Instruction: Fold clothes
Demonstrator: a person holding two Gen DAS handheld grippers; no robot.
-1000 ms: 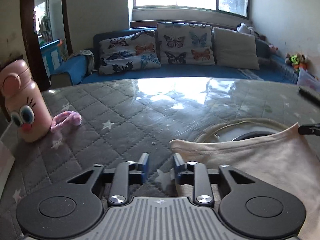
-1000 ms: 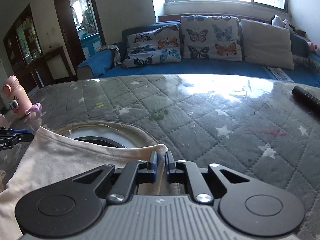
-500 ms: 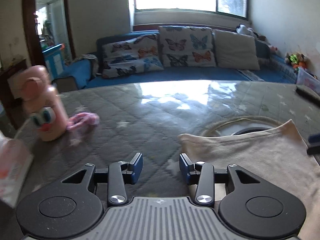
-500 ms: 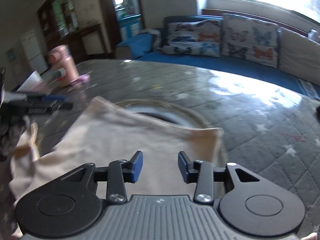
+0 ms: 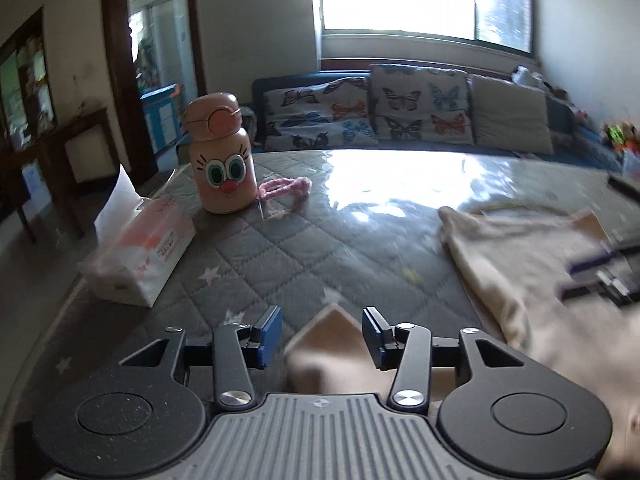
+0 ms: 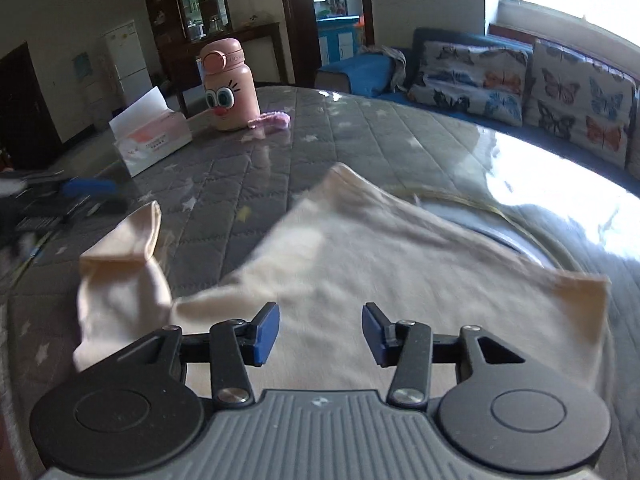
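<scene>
- Cream garment (image 6: 400, 264) spread flat over the grey quilted tabletop (image 6: 248, 176), filling the centre and right of the right wrist frame; same garment (image 5: 532, 264) at right of the left wrist frame.
- Sleeve (image 6: 120, 276) sticking out to the lower left of the right wrist frame, long axis running from lower left up toward the cuff at centre left, doubled back on itself near the cuff.
- Left hand-held gripper (image 5: 322, 334) spread wide, nothing pinched; corner of cream cloth (image 5: 332, 344) lying low between the blue pads, probably the sleeve end, though blur and the low angle leave this unsure.
- Right hand-held gripper (image 6: 320, 332) also spread wide, holding nothing, placed above the body of the garment at lower centre of its frame.
- Deciding relation: sleeve on the left side of the garment, so nearer to the left hand-held gripper, seen blurred at the left edge of the right wrist frame.
- Folding stage not settled by these views: body flat, sleeve loose.
- Pink bottle (image 5: 220, 160) and tissue box (image 5: 140, 256) in the upper left, well apart from the cloth.
</scene>
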